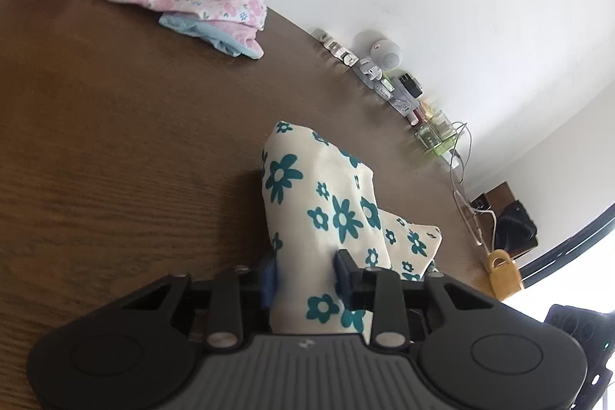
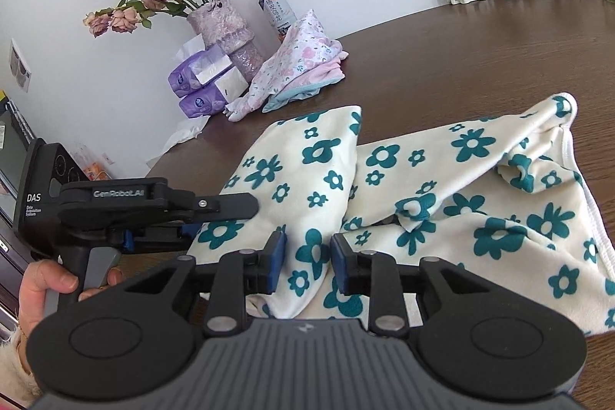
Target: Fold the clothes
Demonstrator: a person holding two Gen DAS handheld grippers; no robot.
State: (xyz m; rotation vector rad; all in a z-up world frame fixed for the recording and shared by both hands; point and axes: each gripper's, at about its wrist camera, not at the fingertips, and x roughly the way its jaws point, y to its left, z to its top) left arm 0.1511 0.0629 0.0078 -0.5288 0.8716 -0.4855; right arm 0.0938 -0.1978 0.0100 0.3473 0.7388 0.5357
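1. My right gripper pinches a bunched fold of the cream fleece cloth with teal flowers between its blue pads.
2. My left gripper, just to the left, likewise clamps an edge of it.
3. Ahead of my jaws the cloth lies rumpled on the brown wooden table; I judge a fold is under way, needing both held edges carried together evenly.
4. Farther off sits a pile of pink floral garments.

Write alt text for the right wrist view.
The right gripper pinches a fold of a cream cloth with teal flowers spread on a brown wooden table, the left gripper gripping its edge alongside. Behind lie pink floral clothes, tissue packs and a vase of roses.
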